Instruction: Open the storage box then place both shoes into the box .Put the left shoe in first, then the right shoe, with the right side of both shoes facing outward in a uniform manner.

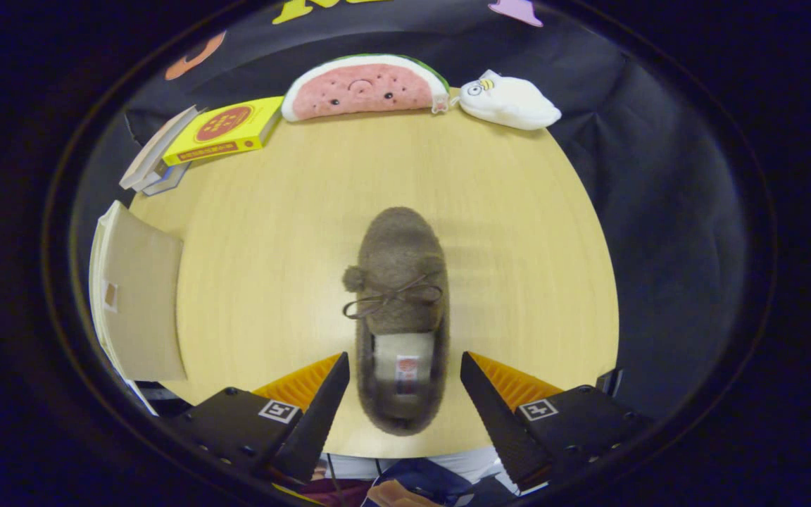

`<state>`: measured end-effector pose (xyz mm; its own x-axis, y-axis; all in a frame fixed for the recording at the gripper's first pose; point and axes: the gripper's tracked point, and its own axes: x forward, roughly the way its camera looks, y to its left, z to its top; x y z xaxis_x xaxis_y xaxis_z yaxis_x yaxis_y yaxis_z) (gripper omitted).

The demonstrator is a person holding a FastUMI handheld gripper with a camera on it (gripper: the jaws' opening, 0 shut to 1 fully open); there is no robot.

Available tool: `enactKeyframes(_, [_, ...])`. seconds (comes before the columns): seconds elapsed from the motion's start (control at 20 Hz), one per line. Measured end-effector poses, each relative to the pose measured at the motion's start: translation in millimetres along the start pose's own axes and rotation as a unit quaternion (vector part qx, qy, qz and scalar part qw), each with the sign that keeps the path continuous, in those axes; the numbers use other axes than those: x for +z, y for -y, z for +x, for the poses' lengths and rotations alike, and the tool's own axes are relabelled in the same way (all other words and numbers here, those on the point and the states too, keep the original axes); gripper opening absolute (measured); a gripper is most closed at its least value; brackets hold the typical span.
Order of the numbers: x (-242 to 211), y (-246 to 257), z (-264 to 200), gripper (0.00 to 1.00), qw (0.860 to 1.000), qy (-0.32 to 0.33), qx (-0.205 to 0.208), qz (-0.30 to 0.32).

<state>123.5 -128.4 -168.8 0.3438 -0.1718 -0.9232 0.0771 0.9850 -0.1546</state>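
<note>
The gripper (403, 394) hangs over the near edge of the bench (518, 246), its fingers spread wide with the heel of a brown fuzzy shoe (401, 317) between them, neither finger touching it; the shoe lies near the middle of the bench, toe pointing toward the far edge, its lace bow on top. At the left edge stands what looks like the storage box (139, 296), its flap apparently not lying flat, though I cannot tell how far open it is; a yellow book (226, 130), a watermelon plush (363, 88) and a white plush (510, 103) line the far edge. The risks, as I judge them: the soft pile may slip through a shallow pinch at the heel; the shoe may swing and enter the box facing wrongly; only one shoe is seen, so picking the right shoe first would break the order.
</note>
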Motion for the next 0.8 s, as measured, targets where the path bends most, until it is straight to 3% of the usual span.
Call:
enactKeyframes(0.25, [-0.3, 47.1, 27.9, 0.95, 0.998, -0.012, -0.06, 0.005])
enactKeyframes(0.35, [-2.2, 47.3, 39.2, 0.95, 0.998, -0.026, -0.048, 0.015])
enactKeyframes(0.55, [-0.4, 41.0, 47.7, 0.84, 0.999, -0.039, -0.019, 0.024])
enactKeyframes(0.6, [-1.2, 36.5, 49.0, 0.8, 0.999, -0.045, -0.013, 0.023])
enactKeyframes(0.8, [-1.7, 11.0, 54.3, 0.43, 0.998, -0.054, 0.027, 0.006])
